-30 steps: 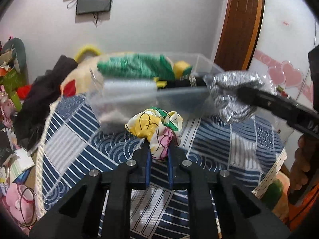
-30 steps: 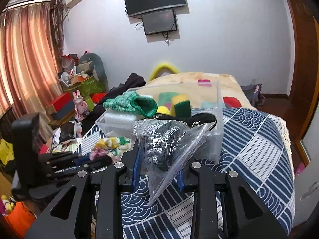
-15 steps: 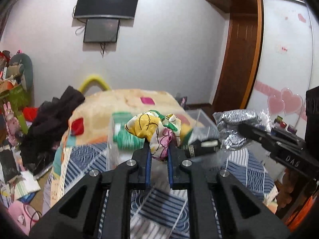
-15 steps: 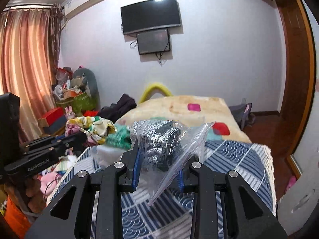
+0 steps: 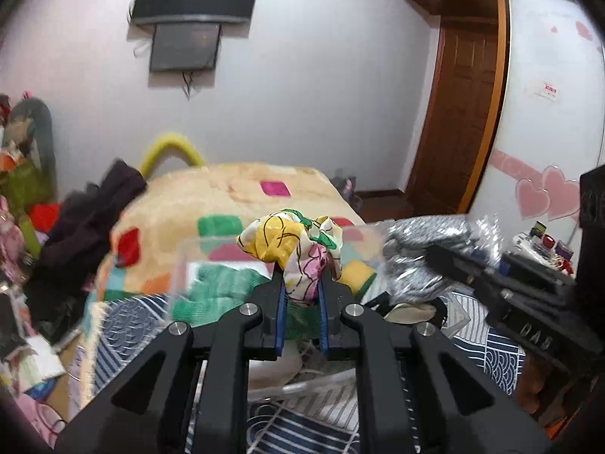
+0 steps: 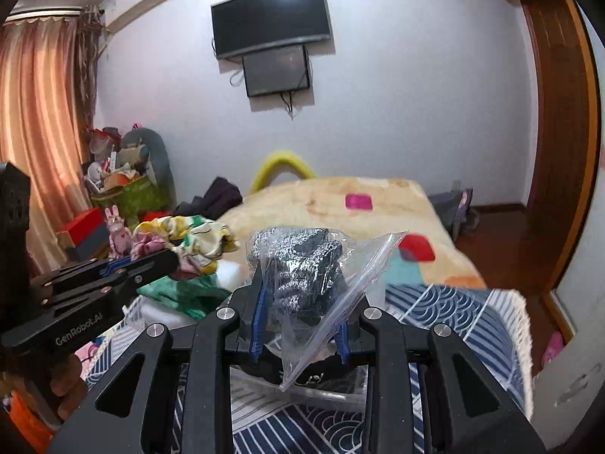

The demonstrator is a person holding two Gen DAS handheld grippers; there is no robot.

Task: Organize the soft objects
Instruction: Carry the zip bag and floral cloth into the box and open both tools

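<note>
Clear bin [image 5: 177, 265] on patterned cloth [image 6: 446, 302], holding green knit [image 5: 215, 283] and yellow sponge [image 5: 357, 272]; above bin, left gripper [image 5: 301, 295] clamped on floral scrunchie [image 5: 291, 242]; right gripper [image 6: 300, 321] clamped on bagged silver item [image 6: 298, 265].

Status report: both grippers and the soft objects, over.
Left gripper shut on floral cloth. Right gripper shut on bagged silver scrubber. Clear bin below, nothing blocking.

Left gripper [image 5: 300, 283] with floral cloth [image 5: 293, 246] and right gripper [image 6: 300, 304] with bagged silver scrubber [image 6: 298, 265] raised, apparently above clear bin [image 5: 181, 265].
</note>
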